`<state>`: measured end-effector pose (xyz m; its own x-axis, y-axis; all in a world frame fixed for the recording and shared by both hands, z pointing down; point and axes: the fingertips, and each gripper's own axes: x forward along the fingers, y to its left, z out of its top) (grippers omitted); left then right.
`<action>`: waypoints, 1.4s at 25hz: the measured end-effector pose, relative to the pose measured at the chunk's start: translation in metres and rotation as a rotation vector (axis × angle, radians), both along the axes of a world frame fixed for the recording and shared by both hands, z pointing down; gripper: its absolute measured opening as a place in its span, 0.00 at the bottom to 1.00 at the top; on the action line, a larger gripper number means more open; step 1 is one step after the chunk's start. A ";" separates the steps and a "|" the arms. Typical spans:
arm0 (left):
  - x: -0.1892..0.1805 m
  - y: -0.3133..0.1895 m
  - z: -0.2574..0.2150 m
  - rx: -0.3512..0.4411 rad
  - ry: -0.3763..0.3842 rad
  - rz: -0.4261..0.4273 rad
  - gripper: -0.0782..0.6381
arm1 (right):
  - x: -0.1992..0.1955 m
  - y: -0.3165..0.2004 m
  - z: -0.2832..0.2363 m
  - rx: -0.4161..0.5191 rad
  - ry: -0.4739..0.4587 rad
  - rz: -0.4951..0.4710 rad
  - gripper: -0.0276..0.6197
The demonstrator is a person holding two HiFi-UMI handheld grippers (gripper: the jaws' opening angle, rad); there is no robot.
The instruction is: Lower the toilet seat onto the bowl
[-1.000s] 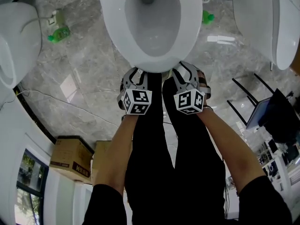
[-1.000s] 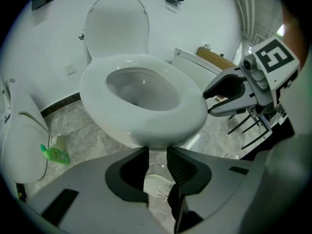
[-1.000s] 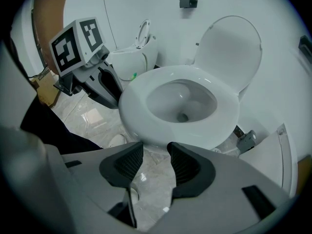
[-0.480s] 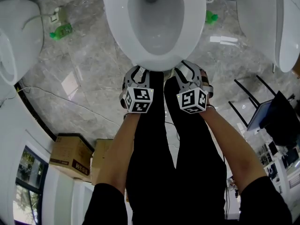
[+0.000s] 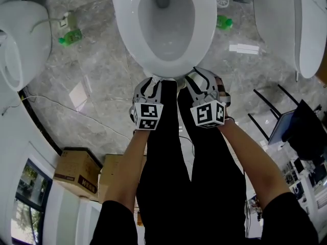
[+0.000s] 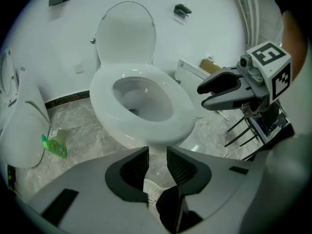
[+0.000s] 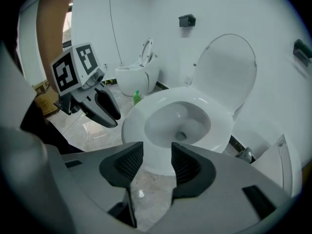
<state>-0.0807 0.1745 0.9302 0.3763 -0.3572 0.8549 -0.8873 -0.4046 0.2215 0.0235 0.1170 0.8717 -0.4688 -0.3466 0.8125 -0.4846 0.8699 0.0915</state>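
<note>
Now that both have drawn up and back from its front edge, the left gripper [image 6: 157,161] and right gripper [image 7: 157,163] hang with jaws apart and empty. The seat [image 5: 124,19] lies flat on the bowl [image 5: 166,34] just ahead of them, so the lowering looks finished.

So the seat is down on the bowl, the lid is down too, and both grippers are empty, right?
No: the lid is up, as the left gripper view shows. The seat is down on the bowl, and the left gripper and right gripper are empty.
</note>
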 end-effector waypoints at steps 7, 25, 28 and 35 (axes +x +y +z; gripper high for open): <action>-0.003 -0.032 -0.097 0.133 0.123 -0.175 0.28 | 0.006 -0.031 -0.109 0.160 -0.170 0.096 0.33; 0.070 -0.052 -0.457 0.487 0.485 -0.406 0.23 | 0.090 -0.037 -0.394 0.107 -0.495 0.563 0.32; 0.060 -0.050 -0.491 0.539 0.471 -0.413 0.20 | 0.096 -0.034 -0.429 0.118 -0.514 0.563 0.32; 0.059 -0.043 -0.549 0.565 0.472 -0.297 0.14 | 0.096 -0.036 -0.502 0.182 -0.548 0.482 0.31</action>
